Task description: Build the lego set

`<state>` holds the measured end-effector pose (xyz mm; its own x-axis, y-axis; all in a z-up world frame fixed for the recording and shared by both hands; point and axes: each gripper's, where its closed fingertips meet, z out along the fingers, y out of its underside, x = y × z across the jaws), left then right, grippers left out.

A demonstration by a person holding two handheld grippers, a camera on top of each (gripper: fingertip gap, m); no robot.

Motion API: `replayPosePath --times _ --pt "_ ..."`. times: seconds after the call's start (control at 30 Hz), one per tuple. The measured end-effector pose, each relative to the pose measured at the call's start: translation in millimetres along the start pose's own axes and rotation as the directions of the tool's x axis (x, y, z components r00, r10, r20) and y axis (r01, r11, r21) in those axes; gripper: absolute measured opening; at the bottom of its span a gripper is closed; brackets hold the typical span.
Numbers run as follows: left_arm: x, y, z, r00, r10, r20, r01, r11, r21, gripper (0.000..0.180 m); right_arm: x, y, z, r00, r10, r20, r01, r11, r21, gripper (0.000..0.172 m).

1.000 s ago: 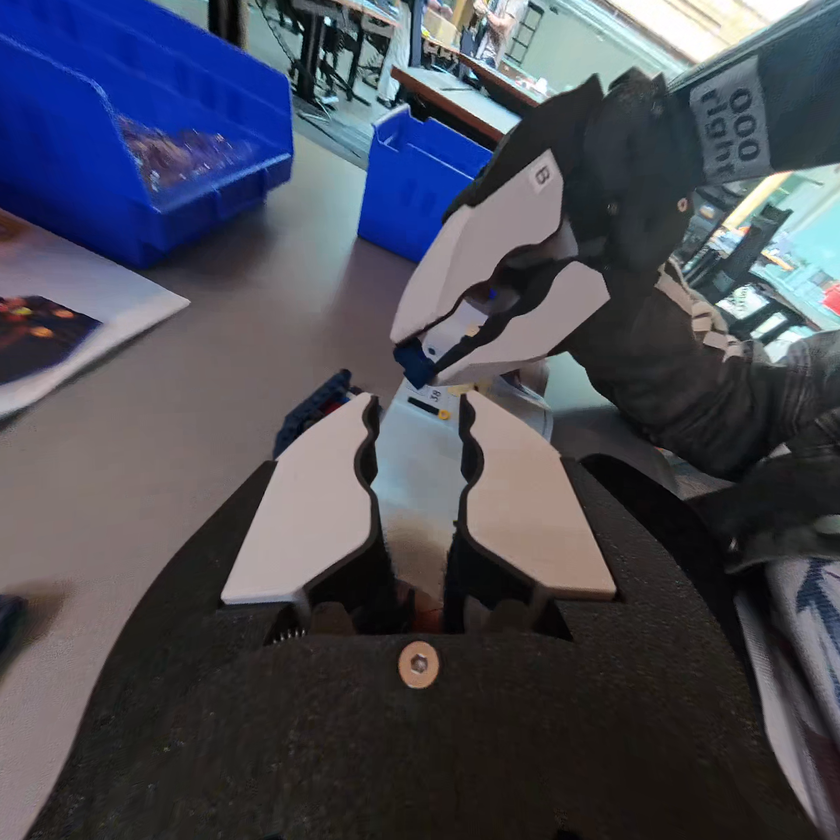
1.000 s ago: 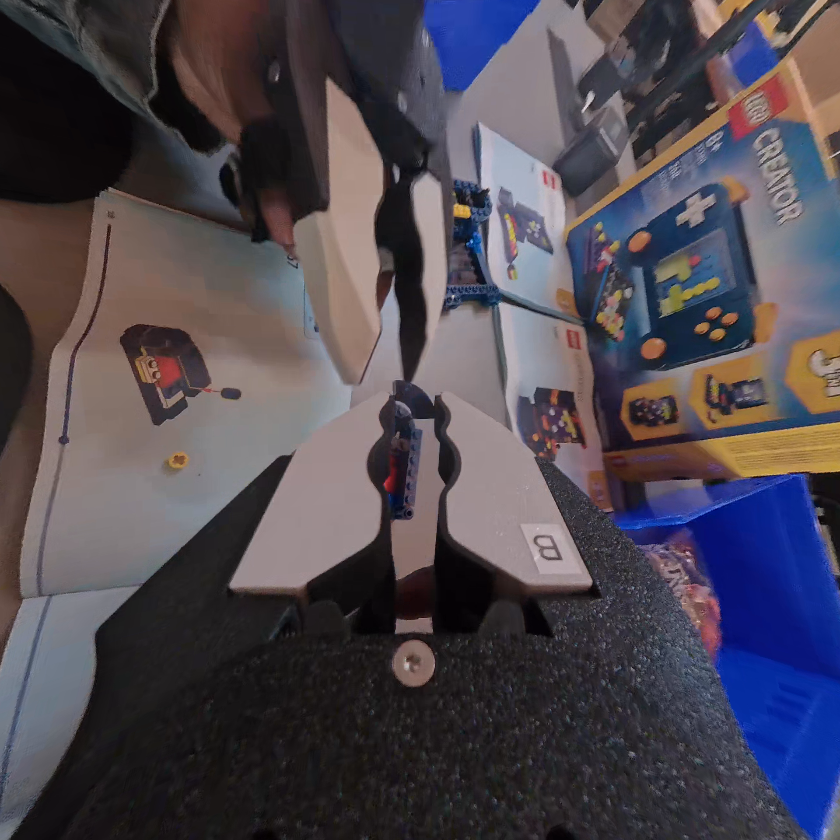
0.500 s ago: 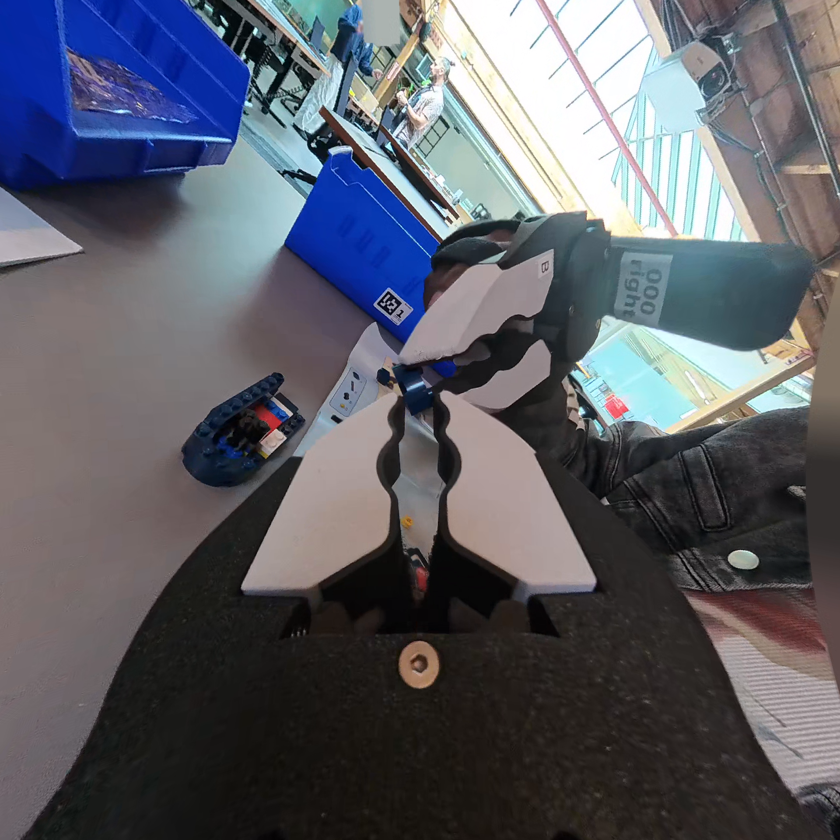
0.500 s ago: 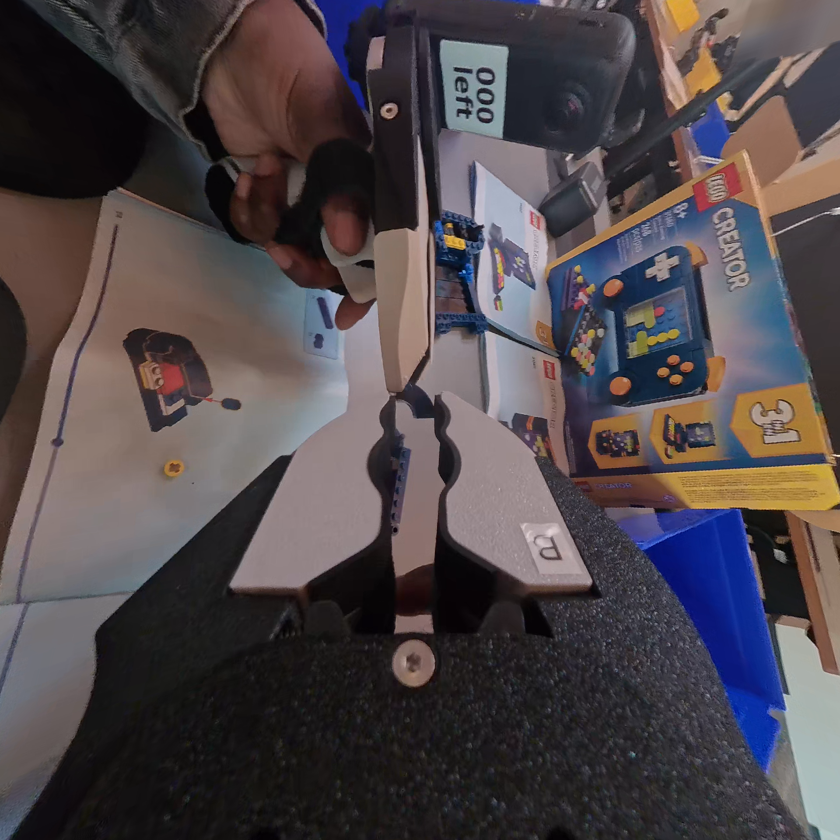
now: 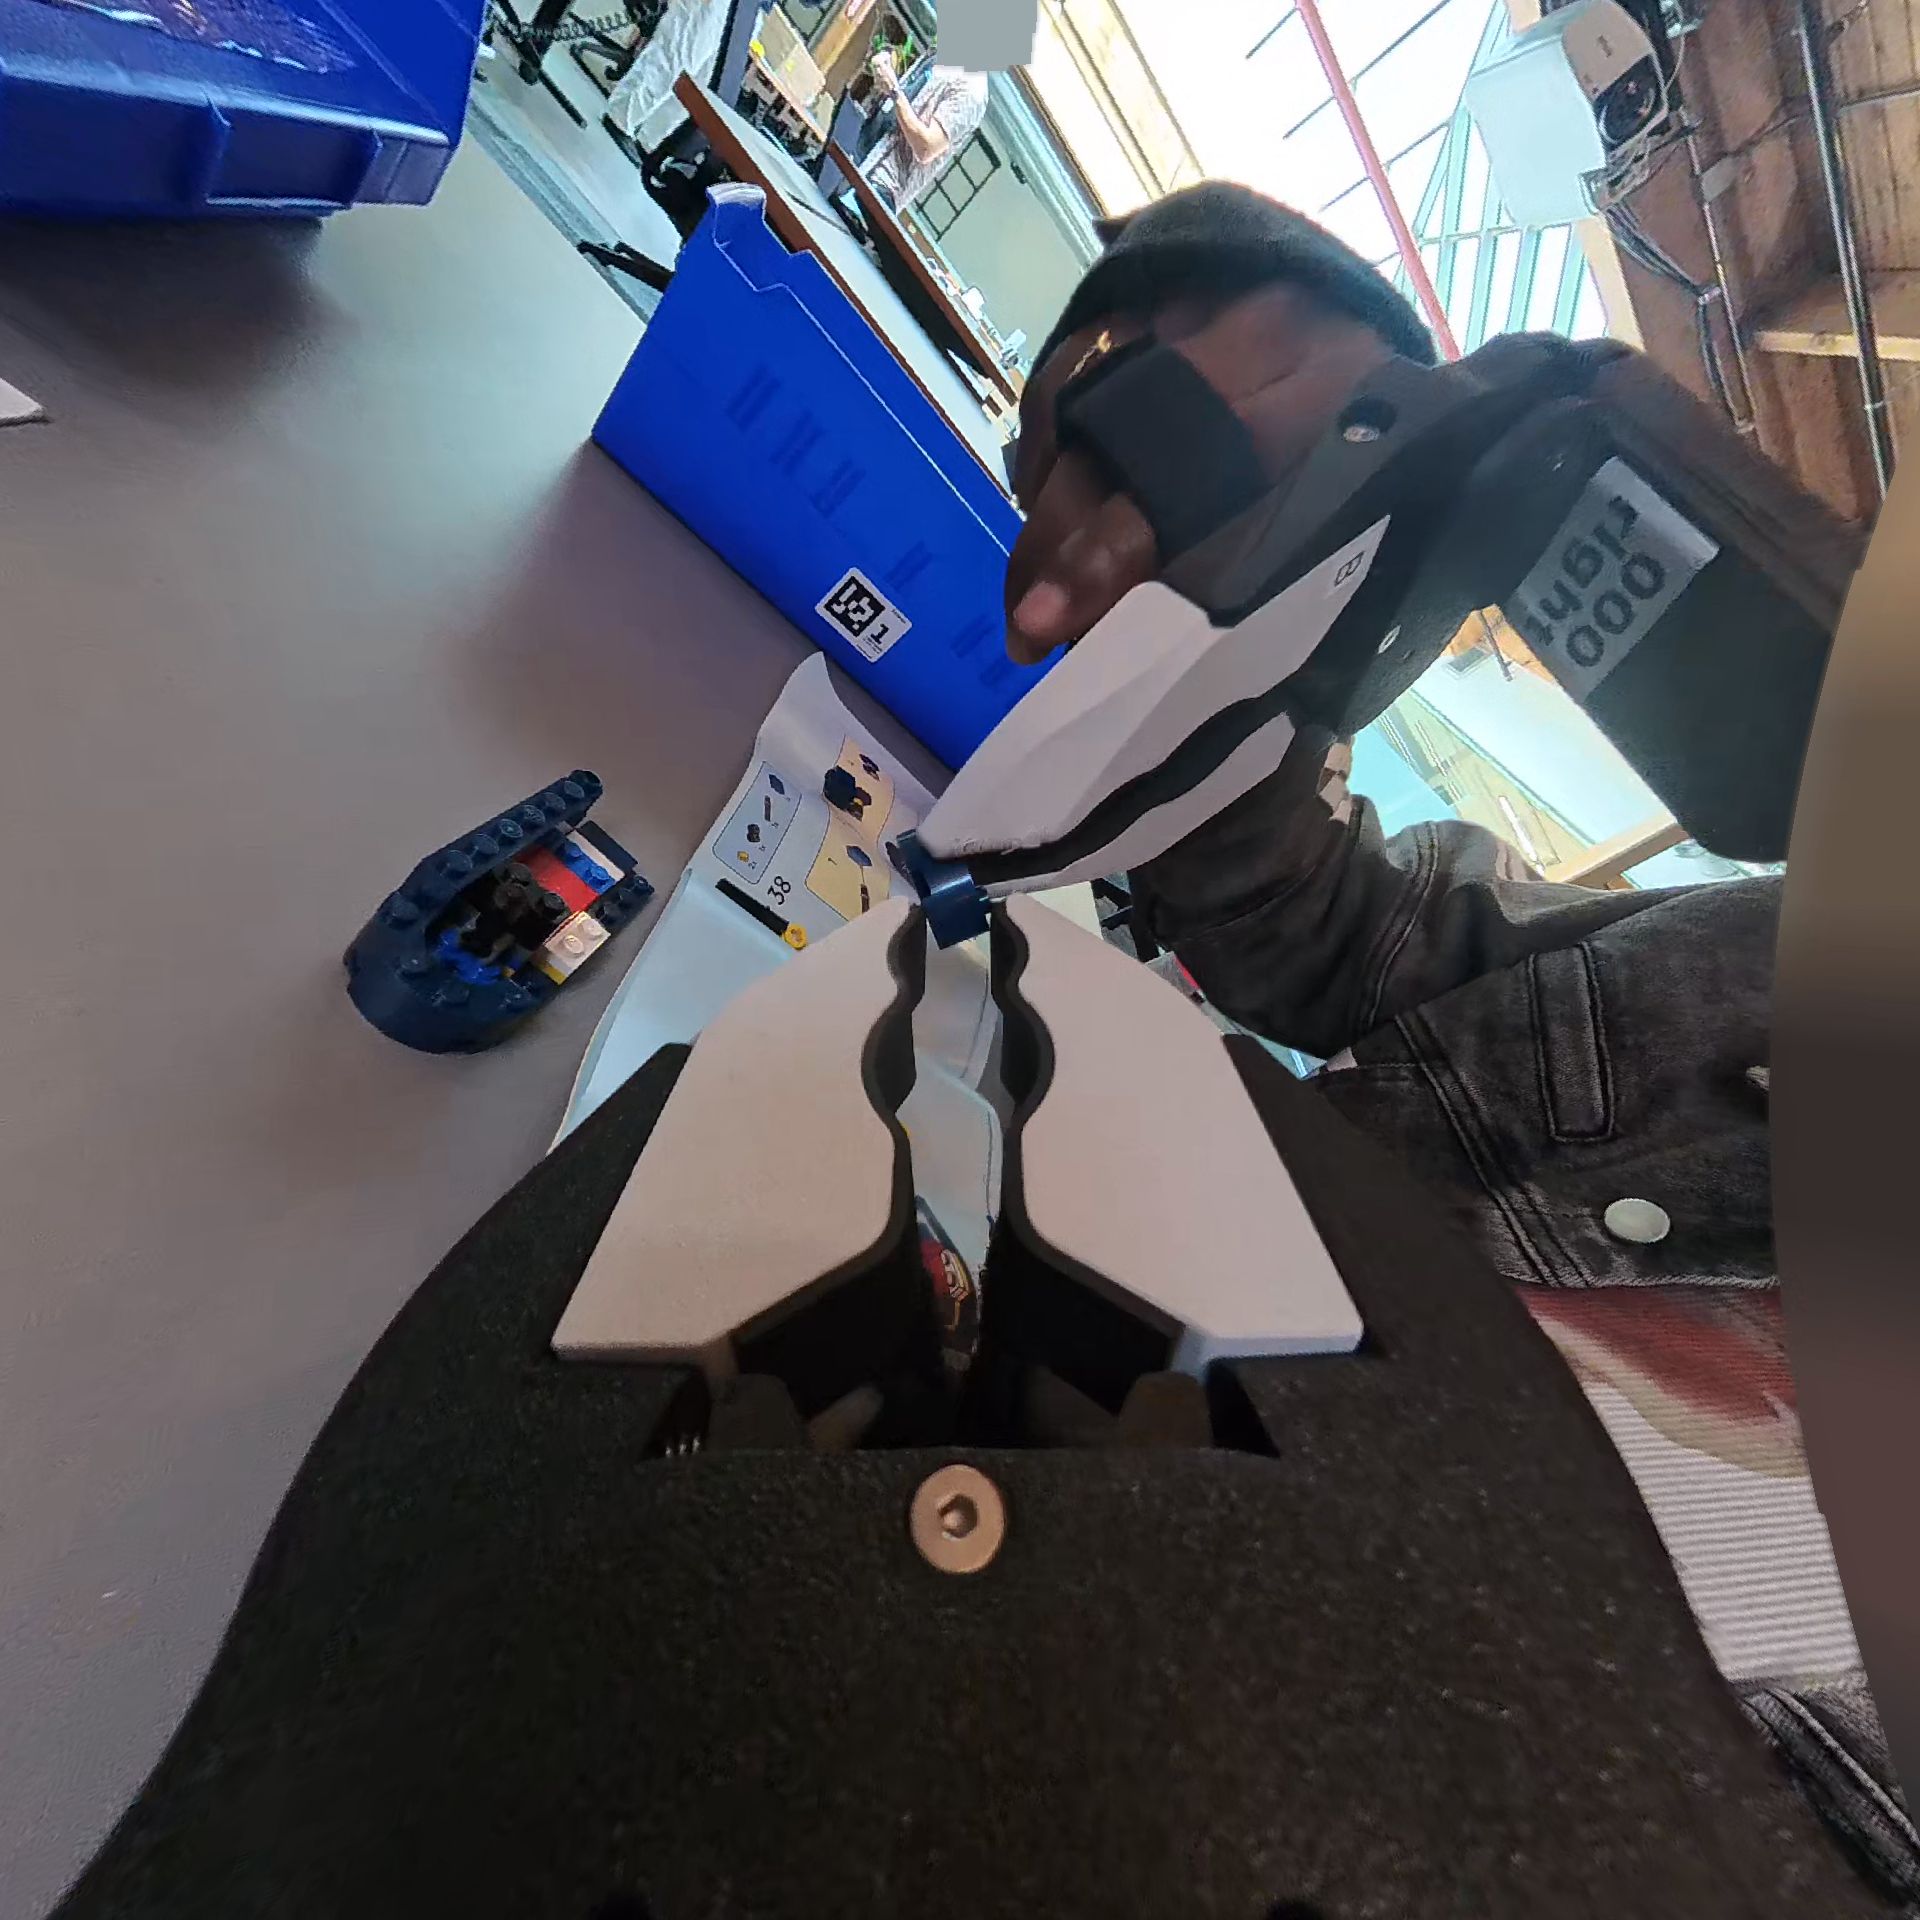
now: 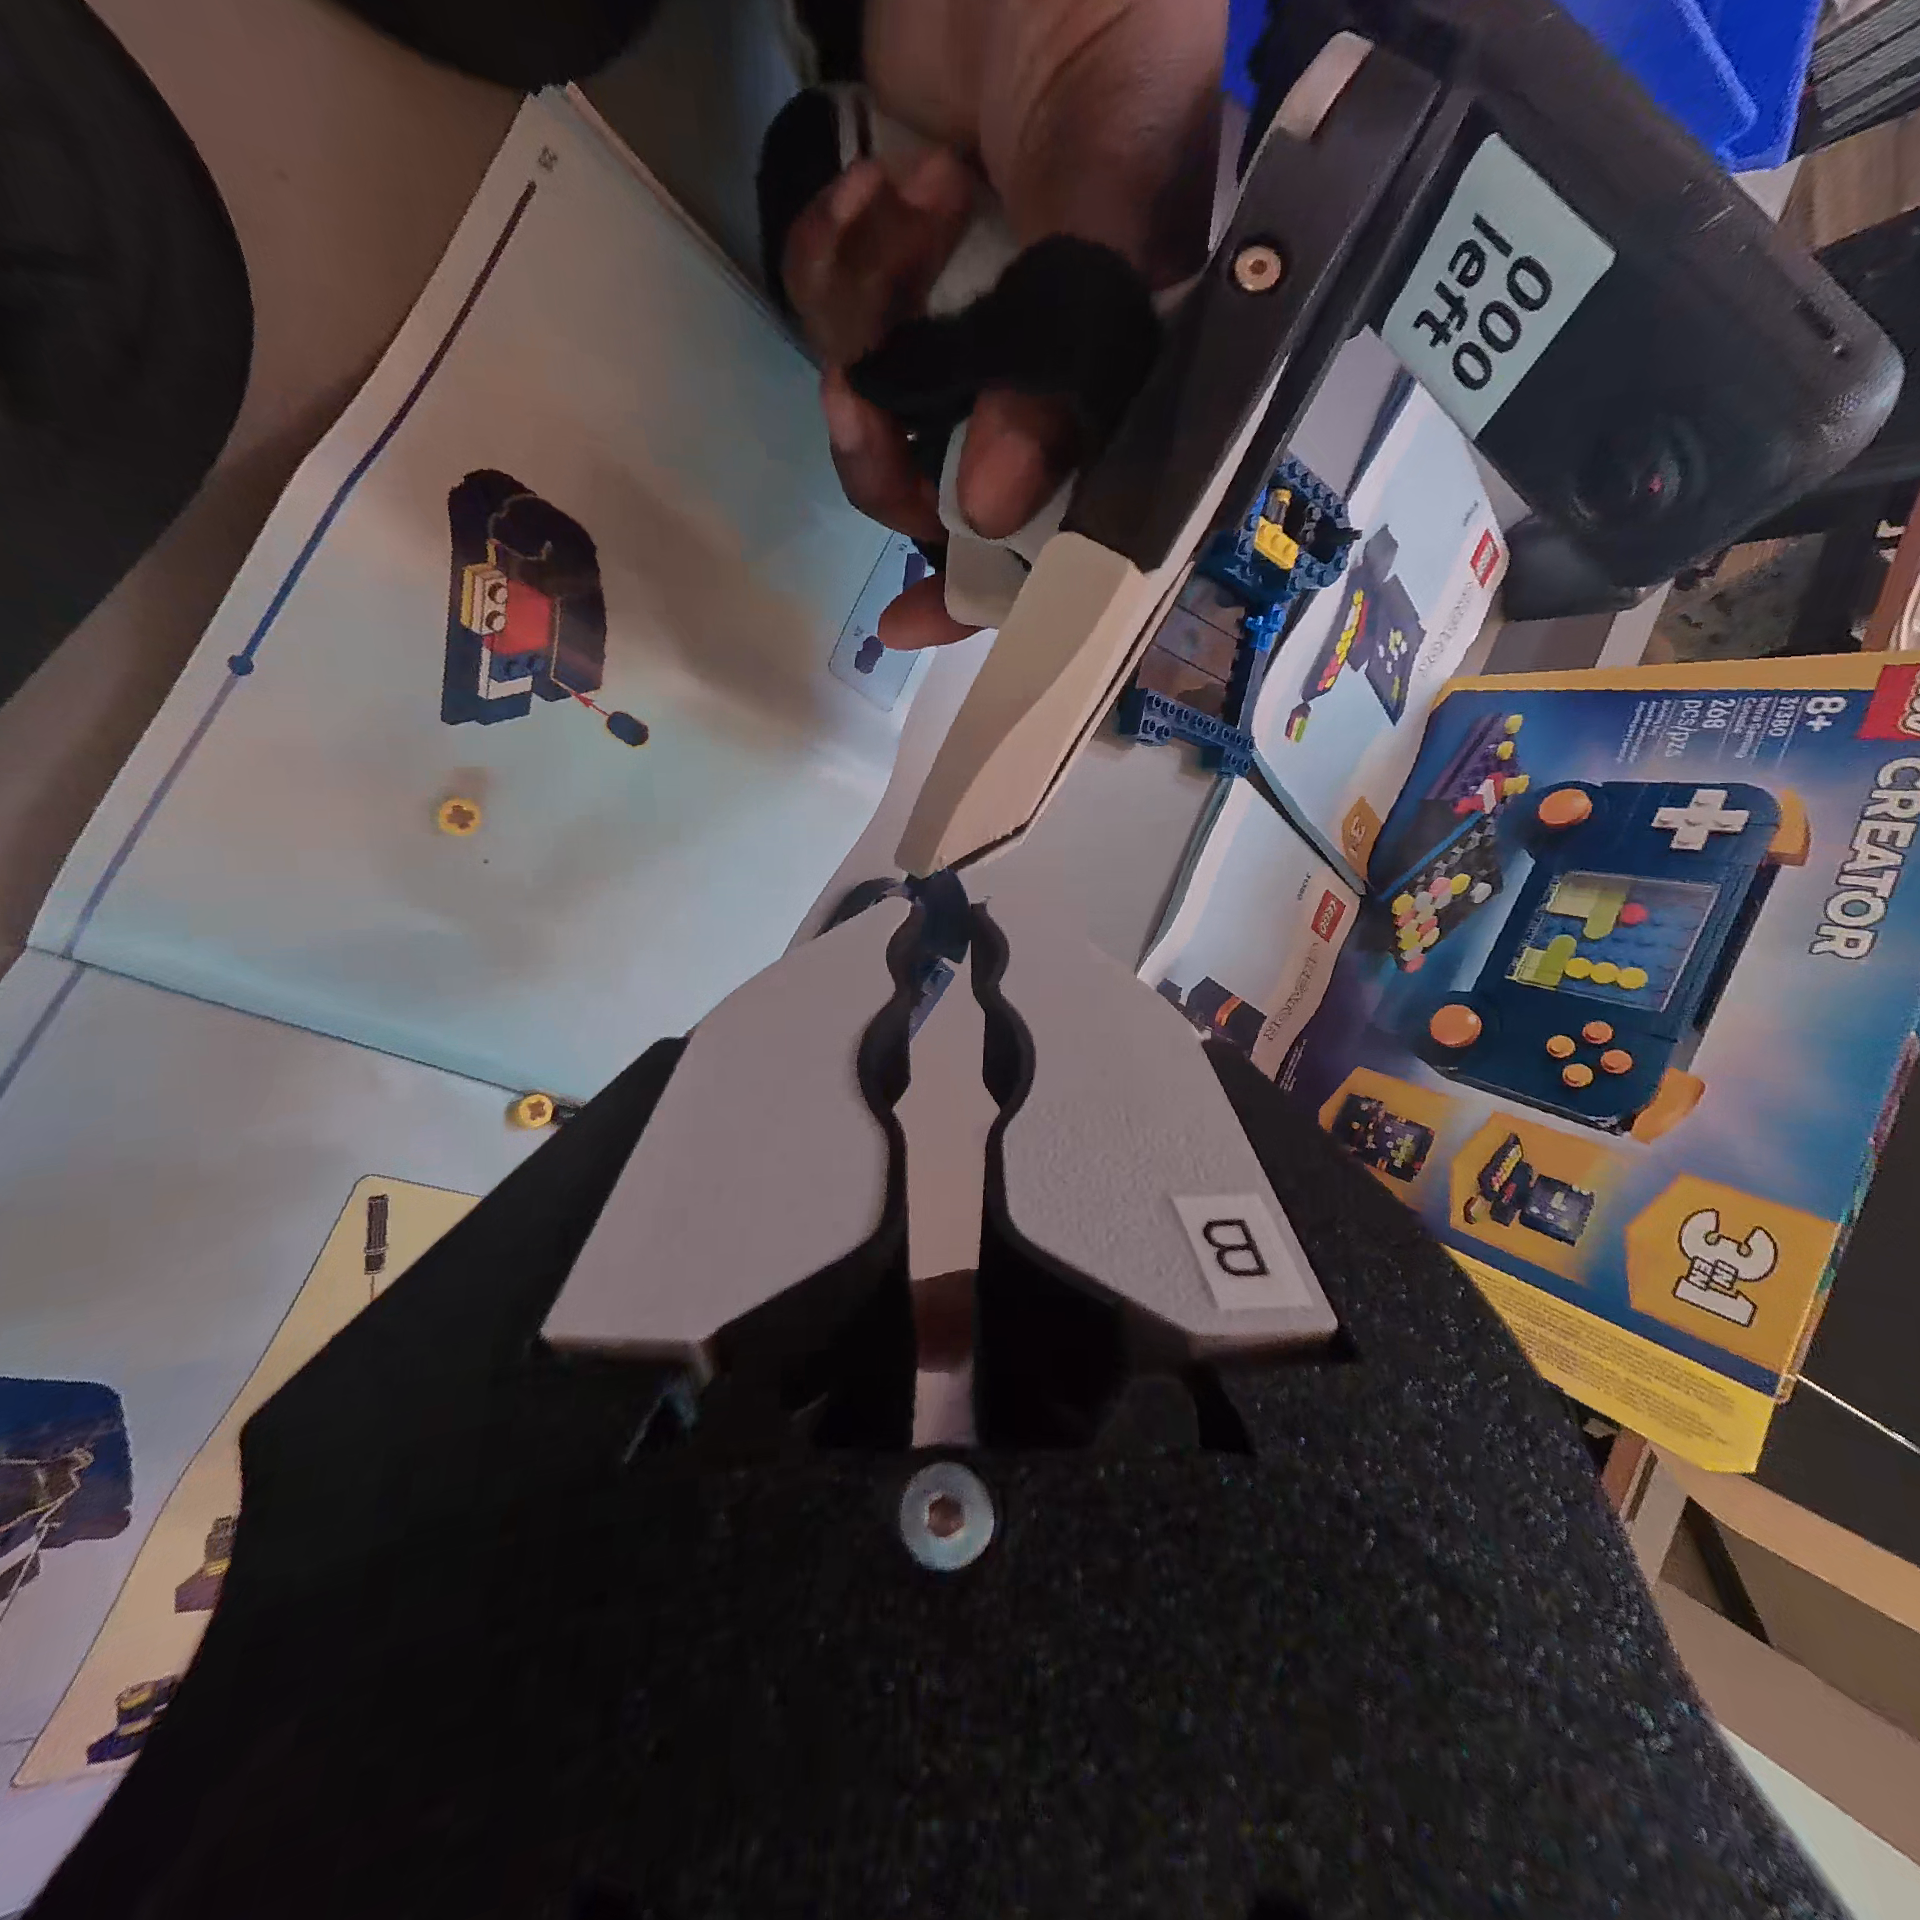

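In the left wrist view my left gripper (image 5: pixel 958 914) has its two fingertips against the sides of a small dark blue brick piece (image 5: pixel 951 906), held in the air. My right gripper (image 5: pixel 951 862) comes in from the upper right, and its tips pinch the far end of the same piece. In the right wrist view my right gripper (image 6: pixel 935 920) is shut on the dark piece (image 6: pixel 938 909), with a thin blue part running back between its fingers. The left gripper (image 6: pixel 940 857) meets it tip to tip from above. A person's hand holds each gripper.
A dark blue boat-shaped brick build (image 5: pixel 488 914) lies on the grey table (image 5: pixel 260 623) beside an open instruction booklet (image 5: pixel 769 831). Blue bins (image 5: pixel 821 457) stand behind. The right wrist view shows a toy box (image 6: pixel 1621 987), a blue brick frame (image 6: pixel 1226 665) and a loose yellow piece (image 6: pixel 457 816).
My left gripper narrowed from wide open onto the blue piece at the right gripper's tips. Both grippers rose and tilted. The right jaws drew closer together in the last half second.
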<state>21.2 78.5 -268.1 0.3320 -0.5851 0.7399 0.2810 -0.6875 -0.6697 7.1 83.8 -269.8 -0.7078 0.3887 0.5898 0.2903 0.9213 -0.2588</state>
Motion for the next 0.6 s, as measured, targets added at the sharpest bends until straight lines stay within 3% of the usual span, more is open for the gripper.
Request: replayPosePath --times 0.1,0.17,0.23,0.3,0.37,0.6 --pt "-4 -5 -2 0.998 0.047 0.03 -0.048 0.999 0.021 0.013 4 3 1 0.999 0.041 0.034 -0.042 0.999 0.021 0.008" --pt "-21 -5 -8 0.974 0.157 0.161 -0.154 0.988 -0.03 0.033 13 16 4 0.994 0.083 0.067 -0.084 0.996 0.015 0.008" --pt "-47 5 -19 0.873 0.352 0.339 -0.299 0.933 -0.198 0.037 19 28 11 0.981 0.133 0.144 -0.136 0.991 0.011 0.008" --pt "-60 15 -22 0.754 0.525 0.394 -0.398 0.843 -0.363 0.035 20 32 23 0.953 0.167 0.254 -0.178 0.984 0.019 0.008" --pt "-63 18 -17 0.682 0.608 0.406 -0.454 0.787 -0.417 0.037 23 39 36 0.923 0.189 0.336 -0.201 0.98 0.002 0.008" --pt "-73 23 -14 0.73 0.55 0.406 -0.395 0.824 -0.407 0.037 7 49 67 0.751 0.268 0.603 -0.267 0.959 -0.093 0.008"
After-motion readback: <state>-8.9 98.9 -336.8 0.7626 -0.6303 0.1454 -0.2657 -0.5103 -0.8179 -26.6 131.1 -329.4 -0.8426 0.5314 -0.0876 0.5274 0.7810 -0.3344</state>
